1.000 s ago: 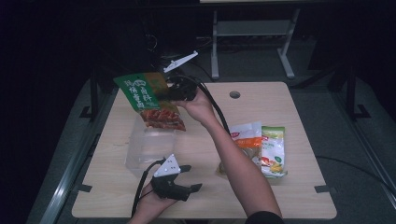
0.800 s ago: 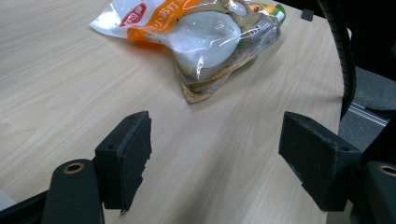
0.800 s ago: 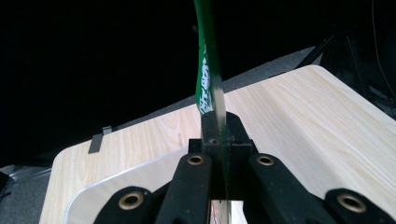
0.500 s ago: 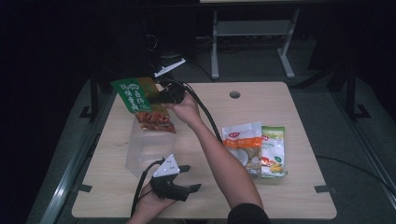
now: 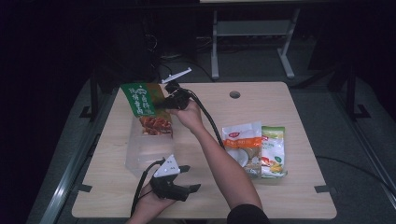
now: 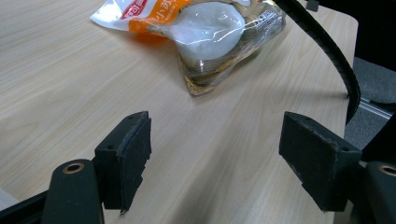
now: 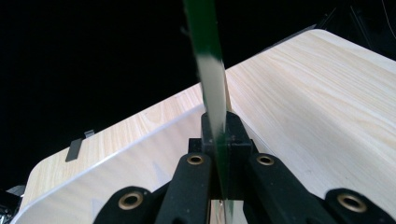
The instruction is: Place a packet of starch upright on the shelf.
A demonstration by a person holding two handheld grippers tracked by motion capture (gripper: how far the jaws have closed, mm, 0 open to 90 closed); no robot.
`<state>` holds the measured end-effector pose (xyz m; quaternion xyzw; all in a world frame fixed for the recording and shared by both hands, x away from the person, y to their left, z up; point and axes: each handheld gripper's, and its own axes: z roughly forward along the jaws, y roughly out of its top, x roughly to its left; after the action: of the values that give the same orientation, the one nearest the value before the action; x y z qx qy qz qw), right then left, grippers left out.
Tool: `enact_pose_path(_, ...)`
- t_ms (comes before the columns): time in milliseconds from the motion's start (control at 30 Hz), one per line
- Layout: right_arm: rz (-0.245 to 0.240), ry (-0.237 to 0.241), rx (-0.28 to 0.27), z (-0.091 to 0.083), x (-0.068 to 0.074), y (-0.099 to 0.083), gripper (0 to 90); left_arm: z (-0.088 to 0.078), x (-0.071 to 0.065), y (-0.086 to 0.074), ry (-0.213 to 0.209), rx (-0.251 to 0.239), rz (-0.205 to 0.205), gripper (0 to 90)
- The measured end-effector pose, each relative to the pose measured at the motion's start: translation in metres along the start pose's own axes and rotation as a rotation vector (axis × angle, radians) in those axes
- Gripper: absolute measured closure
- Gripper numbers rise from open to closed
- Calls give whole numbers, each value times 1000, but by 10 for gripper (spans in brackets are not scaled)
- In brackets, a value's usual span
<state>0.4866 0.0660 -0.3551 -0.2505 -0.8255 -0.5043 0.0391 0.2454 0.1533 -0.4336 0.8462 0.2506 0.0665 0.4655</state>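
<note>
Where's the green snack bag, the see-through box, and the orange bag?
green snack bag (image 5: 142,100), high view, on its green top part.
see-through box (image 5: 144,151), high view, on its clear near wall.
orange bag (image 6: 205,28), left gripper view, on the white food inside.

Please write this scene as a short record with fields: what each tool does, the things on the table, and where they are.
right tool: shut on the green snack packet, held over the clear plastic box
left tool: open, holding nothing, low over the table
clear plastic box: on the light wooden table, left part
orange and white food packet: lying flat, right part
green and white food packet: lying beside the orange one, touching it
</note>
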Motion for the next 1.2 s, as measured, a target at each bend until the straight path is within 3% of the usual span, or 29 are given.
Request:
enact_pose_path(500, 23, -36, 26, -25, -15, -19, 889, 1, -1, -1, -6, 17, 16, 252)
enact_pose_path(733, 60, -62, 6, -32, -19, -17, 545, 3, -4, -1, -20, 29, 25, 253)
enact_pose_path(1000, 61, -67, 14, -57, -14, -23, 405, 4, -5, -1, -23, 27, 37, 251)
enact_pose_path(1200, 55, -62, 18, -77, -7, -37, 385, 6, -8, -1, -26, 27, 39, 251)
